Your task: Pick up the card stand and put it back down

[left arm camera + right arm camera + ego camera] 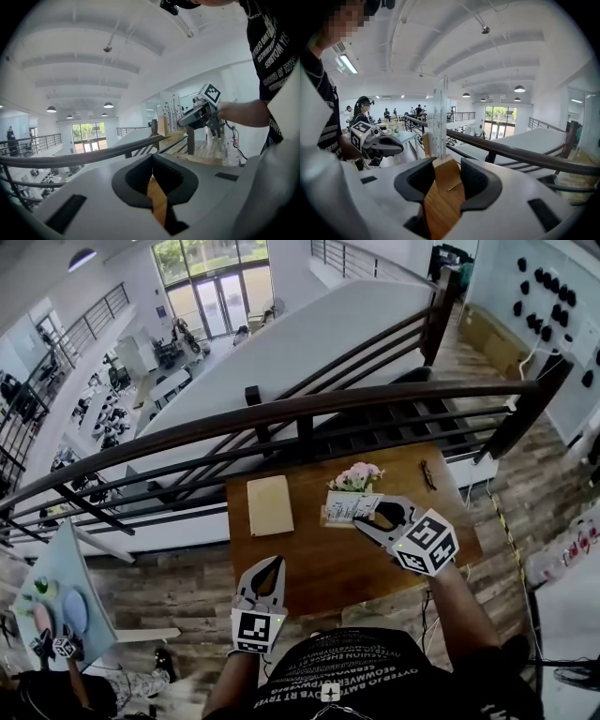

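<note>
Card stand [349, 509]: upright on the far right of the worktop [319, 568], just in front of the pink flowers [358, 475]. It is a clear panel holding a printed card, set on a wooden base [446, 172].
Right gripper [370, 519]: reaches in from the near right. Its jaws sit on either side of the base's end, and the wood fills the gap between the pads, so I read this as a grip on the stand.
Why the base: I judge the wood block the safer hold, since the panel above it looks thin and slick (and it would hide the card).
Right arm pose: forearm stretched forward from my body, gripper low and near level with the worktop, marker cube facing up, jaws pointing far and left.
Left gripper [275, 565]: jaws closed tip to tip with nothing between them; only worktop shows through the slit below.
Left arm pose: held at the near edge, well apart from the stand and tilted upward, which I take as keeping clear of a one-handed job.
Beige pad [270, 504]: flat, left of the stand, not touching it.
Step in hand: grasp made, lift not yet begun, as far as I can judge; the stand looks seated.
Risk: held at one end, the stand may tip.
</note>
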### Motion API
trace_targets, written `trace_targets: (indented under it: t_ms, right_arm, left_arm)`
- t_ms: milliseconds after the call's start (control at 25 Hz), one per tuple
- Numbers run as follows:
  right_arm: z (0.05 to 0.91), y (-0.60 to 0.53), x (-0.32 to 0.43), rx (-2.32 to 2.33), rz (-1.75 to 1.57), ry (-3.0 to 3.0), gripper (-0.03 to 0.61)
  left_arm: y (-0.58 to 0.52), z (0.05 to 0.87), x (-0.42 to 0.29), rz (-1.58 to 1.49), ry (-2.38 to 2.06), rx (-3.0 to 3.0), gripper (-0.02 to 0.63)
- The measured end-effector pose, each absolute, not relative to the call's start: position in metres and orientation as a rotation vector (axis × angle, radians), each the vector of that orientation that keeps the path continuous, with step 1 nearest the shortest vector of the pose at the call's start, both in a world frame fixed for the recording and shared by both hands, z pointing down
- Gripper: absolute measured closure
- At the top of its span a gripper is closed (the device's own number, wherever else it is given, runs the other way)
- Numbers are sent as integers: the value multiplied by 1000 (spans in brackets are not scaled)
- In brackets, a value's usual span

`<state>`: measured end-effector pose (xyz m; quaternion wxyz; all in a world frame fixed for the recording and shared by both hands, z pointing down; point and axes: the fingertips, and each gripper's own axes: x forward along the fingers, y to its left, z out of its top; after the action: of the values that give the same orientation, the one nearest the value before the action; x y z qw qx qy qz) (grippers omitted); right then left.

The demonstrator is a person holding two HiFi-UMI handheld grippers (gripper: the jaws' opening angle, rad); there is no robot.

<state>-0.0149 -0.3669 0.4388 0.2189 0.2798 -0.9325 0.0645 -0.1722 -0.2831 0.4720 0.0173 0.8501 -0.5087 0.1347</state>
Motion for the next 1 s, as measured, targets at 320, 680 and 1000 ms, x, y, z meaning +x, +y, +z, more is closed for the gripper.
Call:
trace_targets:
  t_ms: [320, 680, 1000]
  right_arm:
    - [479, -374, -9, 759, 270, -2543, 407]
    - [532, -377, -11, 727, 363, -2508, 407]
    - [582, -379, 5, 695, 451, -2486, 407]
  left_arm:
    - [-296, 472, -166, 426, -1583, 2625, 588]
    - [-309, 474, -162, 457, -1590, 2604, 588]
    - [-323, 485, -143, 480, -1573, 2589, 588]
